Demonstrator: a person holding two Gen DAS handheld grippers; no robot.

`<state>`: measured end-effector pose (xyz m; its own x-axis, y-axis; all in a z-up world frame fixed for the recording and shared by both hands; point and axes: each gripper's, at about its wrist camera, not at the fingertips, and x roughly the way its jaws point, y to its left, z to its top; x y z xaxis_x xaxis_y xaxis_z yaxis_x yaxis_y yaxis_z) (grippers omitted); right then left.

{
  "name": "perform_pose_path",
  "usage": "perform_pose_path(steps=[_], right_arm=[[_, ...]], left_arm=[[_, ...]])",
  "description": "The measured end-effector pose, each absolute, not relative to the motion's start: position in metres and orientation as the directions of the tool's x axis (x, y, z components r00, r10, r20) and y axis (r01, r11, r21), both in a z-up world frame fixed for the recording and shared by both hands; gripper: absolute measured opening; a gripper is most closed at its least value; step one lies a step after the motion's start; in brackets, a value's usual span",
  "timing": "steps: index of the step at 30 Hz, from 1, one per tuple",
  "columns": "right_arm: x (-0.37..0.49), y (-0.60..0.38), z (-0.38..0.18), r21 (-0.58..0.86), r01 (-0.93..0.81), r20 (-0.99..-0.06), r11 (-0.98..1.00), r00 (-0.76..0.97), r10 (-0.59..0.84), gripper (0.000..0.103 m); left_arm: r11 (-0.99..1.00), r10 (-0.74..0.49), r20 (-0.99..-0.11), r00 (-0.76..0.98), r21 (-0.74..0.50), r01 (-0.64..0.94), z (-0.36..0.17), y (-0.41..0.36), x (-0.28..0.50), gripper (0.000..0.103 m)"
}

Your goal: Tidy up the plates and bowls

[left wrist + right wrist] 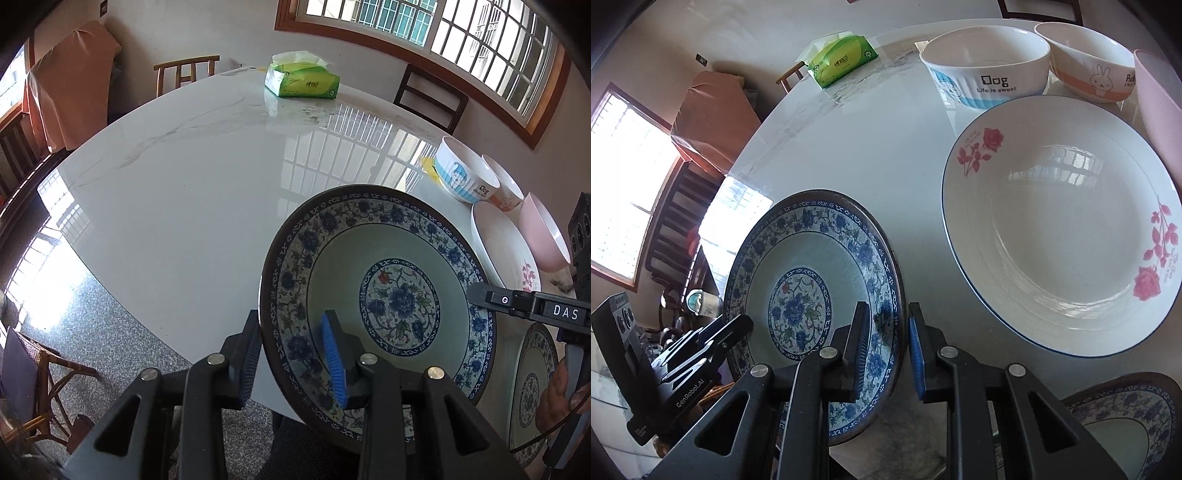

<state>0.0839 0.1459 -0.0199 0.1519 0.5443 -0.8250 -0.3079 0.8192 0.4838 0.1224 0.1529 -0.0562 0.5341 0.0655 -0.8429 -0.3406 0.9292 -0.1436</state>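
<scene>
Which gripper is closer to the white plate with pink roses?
Right. The right gripper grips the blue floral plate beside the rose plate; the left gripper grips its far rim.

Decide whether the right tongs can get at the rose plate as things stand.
Probably not yet: the right tongs grip the tilted blue plate. The rose plate lies just ahead, nothing between, so reachable once freed.

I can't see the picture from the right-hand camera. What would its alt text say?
Both grippers hold one blue-flowered plate by opposite rims, the right gripper on its near-right edge and the left gripper on its left. On the pale table behind sit a white plate with pink roses, two white bowls and a green tissue pack.
</scene>
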Motion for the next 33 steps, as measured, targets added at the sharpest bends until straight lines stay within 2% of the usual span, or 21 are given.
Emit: perform_pose_path(steps=[14,18,21,25,28,33], right_arm=[[0.132,0.110,-0.055,0.496,-0.313,-0.828,0.810,0.111,0.550,0.020],[0.133,0.105,-0.053,0.499,-0.313,-0.825,0.808,0.115,0.554,0.020],[0.137,0.098,-0.049,0.500,-0.313,-0.821,0.808,0.125,0.557,0.022],[0.145,0.080,-0.032,0.512,-0.317,-0.794,0.798,0.180,0.581,0.024],[0.128,0.054,-0.012,0.556,-0.319,-0.735,0.768,0.243,0.633,0.024],[0.071,-0.027,0.016,0.579,-0.322,-0.647,0.749,0.377,0.663,0.035]], left_arm=[[0.912,0.075,-0.857,0.511,-0.148,-0.382,-0.071,0.176,0.147,0.033],[0.905,0.095,-0.831,0.548,-0.157,-0.395,-0.069,0.179,0.144,0.033],[0.903,0.132,-0.809,0.573,-0.141,-0.406,-0.061,0.180,0.139,0.040],[0.895,0.169,-0.783,0.598,-0.132,-0.426,-0.048,0.182,0.124,0.041],[0.905,0.141,-0.767,0.626,-0.157,-0.396,-0.036,0.174,0.110,0.041],[0.948,-0.004,-0.748,0.664,-0.214,-0.235,-0.014,0.126,0.088,0.045]])
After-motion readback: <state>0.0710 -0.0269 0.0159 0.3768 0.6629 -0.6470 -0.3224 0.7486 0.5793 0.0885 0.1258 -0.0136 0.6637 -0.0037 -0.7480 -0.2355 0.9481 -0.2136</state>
